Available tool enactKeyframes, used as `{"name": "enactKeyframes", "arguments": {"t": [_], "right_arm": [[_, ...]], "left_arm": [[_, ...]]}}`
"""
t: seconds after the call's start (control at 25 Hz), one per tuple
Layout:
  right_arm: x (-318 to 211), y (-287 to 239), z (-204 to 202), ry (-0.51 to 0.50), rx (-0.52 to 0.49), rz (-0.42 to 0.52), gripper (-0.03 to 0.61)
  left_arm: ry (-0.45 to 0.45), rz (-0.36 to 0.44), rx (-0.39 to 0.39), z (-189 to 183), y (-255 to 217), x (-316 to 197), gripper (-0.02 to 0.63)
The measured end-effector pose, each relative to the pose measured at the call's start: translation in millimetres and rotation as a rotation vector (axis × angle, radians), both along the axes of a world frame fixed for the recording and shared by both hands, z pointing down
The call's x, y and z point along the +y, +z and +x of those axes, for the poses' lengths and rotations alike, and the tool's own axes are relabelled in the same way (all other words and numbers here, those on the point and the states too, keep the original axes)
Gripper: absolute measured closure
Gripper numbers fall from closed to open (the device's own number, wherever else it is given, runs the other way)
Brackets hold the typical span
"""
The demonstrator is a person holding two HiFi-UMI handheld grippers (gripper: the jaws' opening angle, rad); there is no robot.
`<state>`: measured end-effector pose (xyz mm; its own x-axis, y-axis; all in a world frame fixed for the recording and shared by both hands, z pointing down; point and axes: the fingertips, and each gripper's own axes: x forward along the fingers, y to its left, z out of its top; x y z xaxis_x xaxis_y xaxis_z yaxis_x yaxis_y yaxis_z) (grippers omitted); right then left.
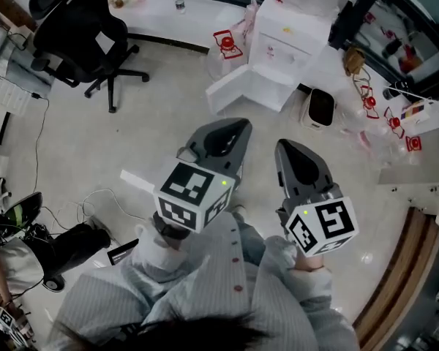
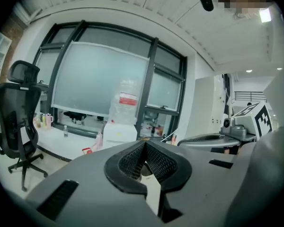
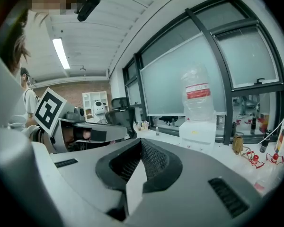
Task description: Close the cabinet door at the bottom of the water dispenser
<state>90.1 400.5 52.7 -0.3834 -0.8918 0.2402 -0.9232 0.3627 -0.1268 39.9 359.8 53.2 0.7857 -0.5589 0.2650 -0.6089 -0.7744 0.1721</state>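
Note:
The white water dispenser stands at the far side of the floor with a clear bottle on top. Its bottom cabinet door hangs open, swung out to the left. Both grippers are held level well short of it, over bare floor. My left gripper is shut with nothing between its pads, and my right gripper is shut and empty as well. In the left gripper view the dispenser shows beyond the closed left gripper. The right gripper view shows the dispenser past the closed right gripper.
A black office chair stands at the far left. A small white bin sits right of the dispenser. Cables trail over the floor at the left. A white ledge with bottles runs along the window.

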Motion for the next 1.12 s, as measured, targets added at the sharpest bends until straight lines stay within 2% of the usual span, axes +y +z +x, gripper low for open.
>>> {"name": "enactKeyframes", "arguments": {"t": [0.24, 0.44, 0.72, 1.12], "right_arm": [[8, 6, 3, -0.062, -0.007, -0.008, 0.565], [-7, 15, -10, -0.109, -0.018, -0.016, 0.565], [-75, 24, -34, -0.135, 0.002, -0.039, 0.565], [-210, 30, -77, -0.098, -0.008, -0.092, 0.565]], "left_arm": [[-0.068, -0.016, -0.003, -5, 9, 11, 0.603], [-0.136, -0.014, 0.003, -26, 15, -8, 0.603], [-0.17, -0.026, 0.006, -55, 23, -78, 0.604], [-0.119, -0.038, -0.037, -96, 24, -219, 0.603]]}}
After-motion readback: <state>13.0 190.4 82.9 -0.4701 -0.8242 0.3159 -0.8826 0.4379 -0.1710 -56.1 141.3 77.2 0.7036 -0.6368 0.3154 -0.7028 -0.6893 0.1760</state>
